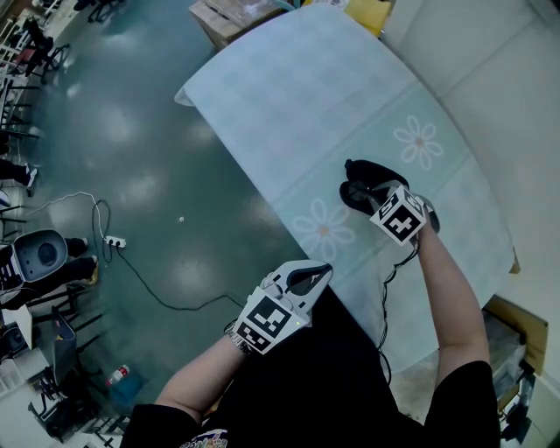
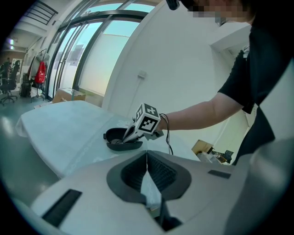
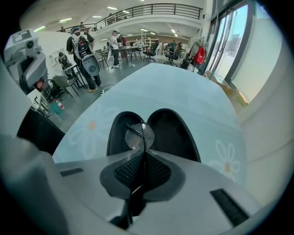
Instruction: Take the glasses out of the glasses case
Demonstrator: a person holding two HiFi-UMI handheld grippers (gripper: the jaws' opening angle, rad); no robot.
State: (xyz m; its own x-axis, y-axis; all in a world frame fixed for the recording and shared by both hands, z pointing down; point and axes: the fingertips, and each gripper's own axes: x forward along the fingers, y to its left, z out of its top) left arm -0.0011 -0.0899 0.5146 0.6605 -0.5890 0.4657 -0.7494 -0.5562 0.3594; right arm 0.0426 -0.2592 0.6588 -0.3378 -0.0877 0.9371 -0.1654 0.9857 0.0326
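A black glasses case (image 1: 360, 186) lies open on the pale blue flowered tablecloth (image 1: 306, 96). In the right gripper view both halves of the case (image 3: 172, 133) gape. The glasses (image 3: 140, 136) show one round lens over the left half. My right gripper (image 3: 144, 153) is shut on the glasses' thin frame just above the case. From the head view that gripper (image 1: 374, 198) sits over the case. My left gripper (image 1: 308, 278) hangs shut and holds nothing, off the table's near edge, apart from the case (image 2: 115, 136). Its own view has the jaw tips (image 2: 147, 153) together.
A cardboard box (image 1: 232, 16) stands beyond the table's far end. On the floor to the left lie a cable and a power strip (image 1: 114, 241). People and chairs (image 3: 85, 46) fill the hall behind. A white wall runs along the table's right side.
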